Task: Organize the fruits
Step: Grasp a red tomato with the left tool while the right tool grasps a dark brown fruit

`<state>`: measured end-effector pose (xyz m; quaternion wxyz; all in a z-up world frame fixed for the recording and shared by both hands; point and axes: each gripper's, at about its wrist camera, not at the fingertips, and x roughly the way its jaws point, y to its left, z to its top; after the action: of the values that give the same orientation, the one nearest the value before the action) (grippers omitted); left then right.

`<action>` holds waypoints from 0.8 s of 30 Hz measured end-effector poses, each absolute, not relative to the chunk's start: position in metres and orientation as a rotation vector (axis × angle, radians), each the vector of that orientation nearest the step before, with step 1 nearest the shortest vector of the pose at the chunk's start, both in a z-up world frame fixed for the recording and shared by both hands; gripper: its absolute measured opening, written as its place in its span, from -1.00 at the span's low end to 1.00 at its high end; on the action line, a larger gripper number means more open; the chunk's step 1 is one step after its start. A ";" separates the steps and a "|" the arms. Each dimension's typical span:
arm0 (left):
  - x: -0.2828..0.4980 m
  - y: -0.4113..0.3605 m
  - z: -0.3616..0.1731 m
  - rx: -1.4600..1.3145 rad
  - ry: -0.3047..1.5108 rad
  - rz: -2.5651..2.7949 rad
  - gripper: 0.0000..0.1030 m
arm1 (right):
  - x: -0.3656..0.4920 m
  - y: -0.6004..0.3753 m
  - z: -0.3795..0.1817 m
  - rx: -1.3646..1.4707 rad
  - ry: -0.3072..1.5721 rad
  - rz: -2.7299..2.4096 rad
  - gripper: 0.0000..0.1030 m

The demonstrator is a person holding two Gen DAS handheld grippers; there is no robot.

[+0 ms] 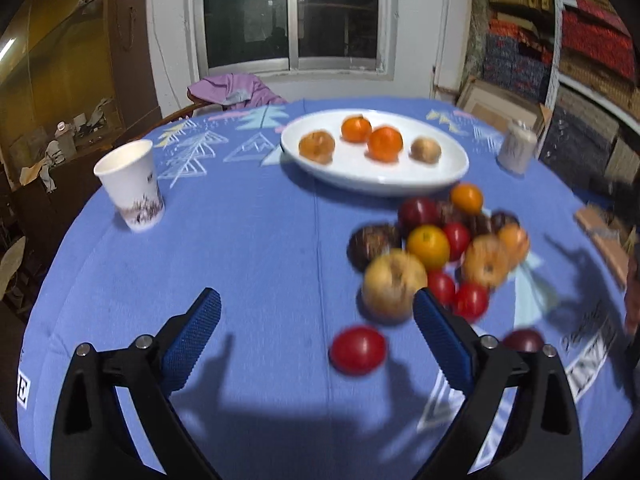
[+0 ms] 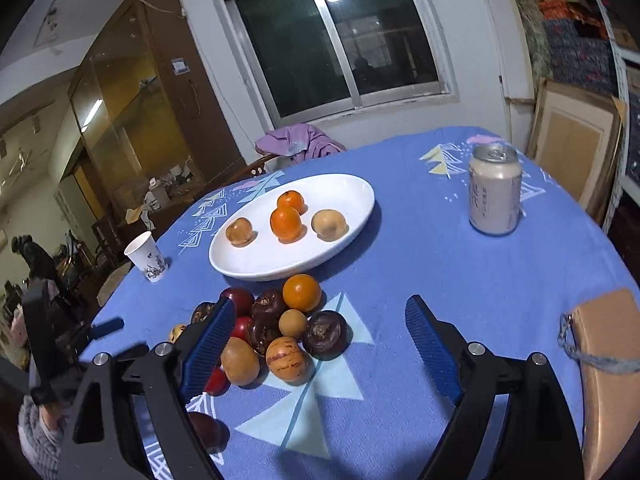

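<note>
A round surface (image 2: 440, 280) draped in a blue cloth printed with pale triangles carries everything. A white oval plate (image 2: 256, 264) sits toward the far side, and just in front of it a loose heap of fruit (image 2: 288, 328) rests straight on the cloth. A paper cup (image 2: 146, 257) stands near the left edge, a drink can (image 2: 495, 192) well apart on the right, and a tan pouch (image 2: 608, 360) lies at the right rim. In the left wrist view a red fruit (image 1: 358, 349) lies alone.

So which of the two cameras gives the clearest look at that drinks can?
The right wrist view: the can stands upright, sharp and close, its opened top visible. In the left wrist view the can is smaller, blurred and off near the table's far right edge.
</note>
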<state>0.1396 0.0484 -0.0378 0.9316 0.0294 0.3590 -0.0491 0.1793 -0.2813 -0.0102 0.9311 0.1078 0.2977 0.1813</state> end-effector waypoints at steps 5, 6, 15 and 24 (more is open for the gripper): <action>0.137 0.038 -0.050 0.108 0.767 -0.147 0.84 | 0.175 -0.282 -0.004 0.230 0.583 0.375 0.84; 0.139 0.034 -0.052 0.117 0.776 -0.154 0.84 | 0.176 -0.281 -0.004 0.228 0.588 0.375 0.85; 0.144 0.031 -0.055 0.110 0.793 -0.200 0.84 | 0.185 -0.276 -0.018 0.228 0.660 0.358 0.85; 0.154 0.031 -0.064 0.073 0.856 -0.254 0.09 | 0.187 -0.274 -0.022 0.219 0.686 0.357 0.85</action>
<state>0.1541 0.0311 -0.0644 0.9013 0.0354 0.4139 -0.1228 0.1872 -0.2736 -0.0225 0.9203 0.1065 0.3339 0.1738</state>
